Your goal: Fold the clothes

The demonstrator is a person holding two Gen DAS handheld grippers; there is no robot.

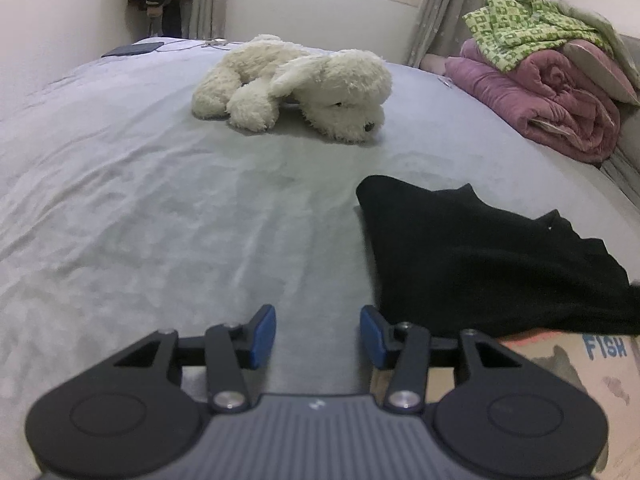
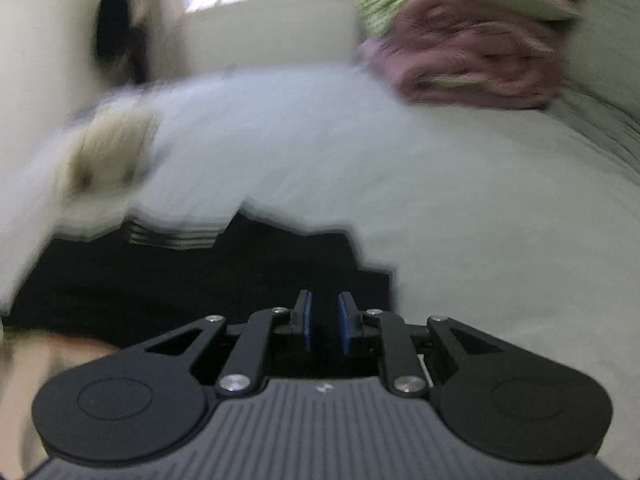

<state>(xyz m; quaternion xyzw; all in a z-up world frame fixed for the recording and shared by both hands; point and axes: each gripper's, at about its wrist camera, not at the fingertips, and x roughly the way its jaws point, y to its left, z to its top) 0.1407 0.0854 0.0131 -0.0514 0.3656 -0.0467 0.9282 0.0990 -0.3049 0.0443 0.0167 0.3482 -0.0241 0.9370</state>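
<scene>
Two hand-held grippers are in play, and neither has cloth in it yet. Your left hand-held gripper (image 1: 318,334) stands with its blue pads apart over bare grey bedsheet (image 1: 160,220), just beside the near left edge of the crumpled black garment (image 1: 480,256). Your right hand-held gripper (image 2: 325,322) has its pads nearly together with only a narrow slot between them; nothing seems pinched there, though the view is blurred. It hovers over the garment's right side.

I'd say the step is taking hold of two edges. Settle the right hand first, then bite an outer corner or hem on each side, single layer only, so the cloth spreads flat when you draw it out.

Farther up the bed, the fluffy cream plush dog (image 1: 296,84) limits spreading room. A rolled pink quilt (image 1: 544,88) lies at the right, well apart. A printed cardboard box (image 1: 592,368) sits right against the garment's near edge.
</scene>
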